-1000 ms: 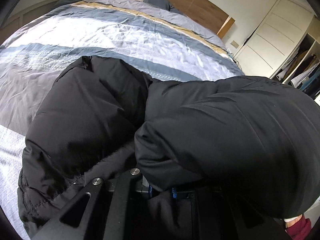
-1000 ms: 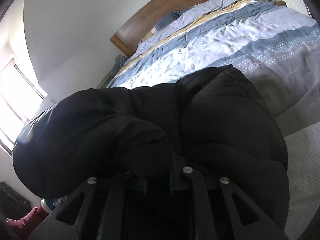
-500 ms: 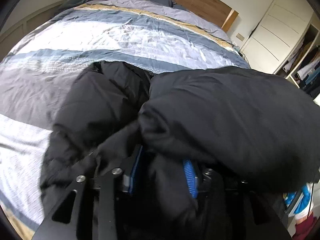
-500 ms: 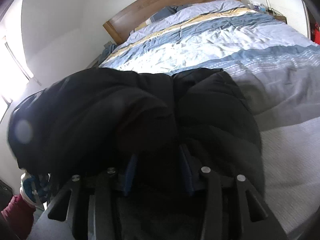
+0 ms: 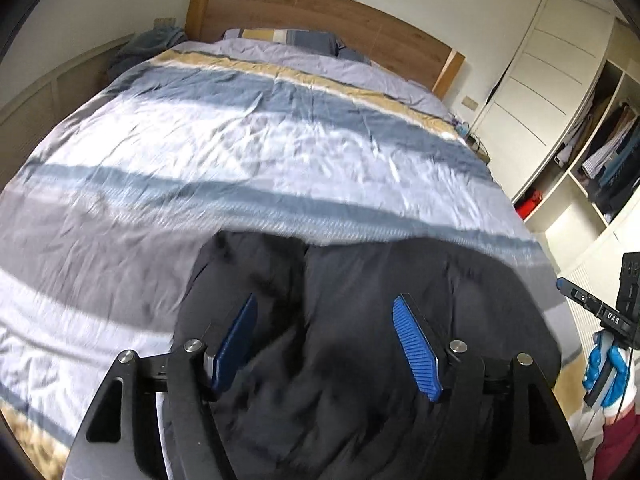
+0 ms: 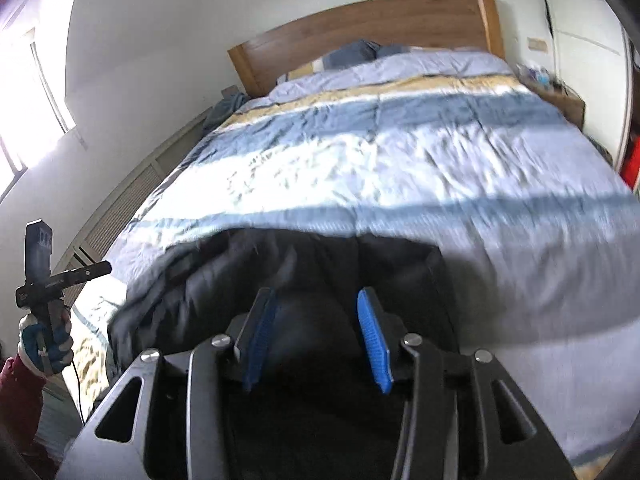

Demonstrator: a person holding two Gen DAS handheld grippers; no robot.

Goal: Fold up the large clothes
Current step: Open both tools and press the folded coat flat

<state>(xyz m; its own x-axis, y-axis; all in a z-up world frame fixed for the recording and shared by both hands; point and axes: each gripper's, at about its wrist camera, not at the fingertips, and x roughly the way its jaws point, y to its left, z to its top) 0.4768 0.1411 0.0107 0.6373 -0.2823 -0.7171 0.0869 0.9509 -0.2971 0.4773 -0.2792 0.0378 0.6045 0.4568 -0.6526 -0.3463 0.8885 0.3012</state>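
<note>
- Two grippers are seen above one black padded jacket [image 5: 360, 320], which is laid folded on the near end of a bed covered by a striped duvet [image 5: 240, 152].
- In the left wrist view, the left gripper [image 5: 324, 340] is shown with its blue pads [image 5: 416, 348] spread wide; its jaws have just been opening, and no fabric is pinched by them.
- The jacket is seen between and beyond those fingers, from about 6 o'clock up to the middle of that view; whether the pads brush the cloth cannot be told.
- In the right wrist view, the right gripper [image 6: 316, 340] is likewise released, its jaws having just been opening, with a narrower gap than the left one's.
- There the jacket [image 6: 240, 276] is spread from 6 o'clock toward 9 o'clock, its bulk lying under and ahead of the fingers [image 6: 374, 340]; nothing is gripped.
- A seam or fold line is seen running away from each gripper toward 12 o'clock, down the middle of the garment.
- The wooden headboard [image 5: 320, 16] is placed at 12 o'clock in both views, with pillows [image 5: 288, 38] just below it.
- At 3 o'clock of the left view, an open wardrobe [image 5: 600, 152] with hanging clothes is seen.
- A gloved hand [image 6: 44, 344] holding the other handle is caught at 8 o'clock of the right view, beside the jacket's edge and apart from it.
- Both pictures are blurred in places, so fine details of the jacket's quilting cannot be made out.
</note>
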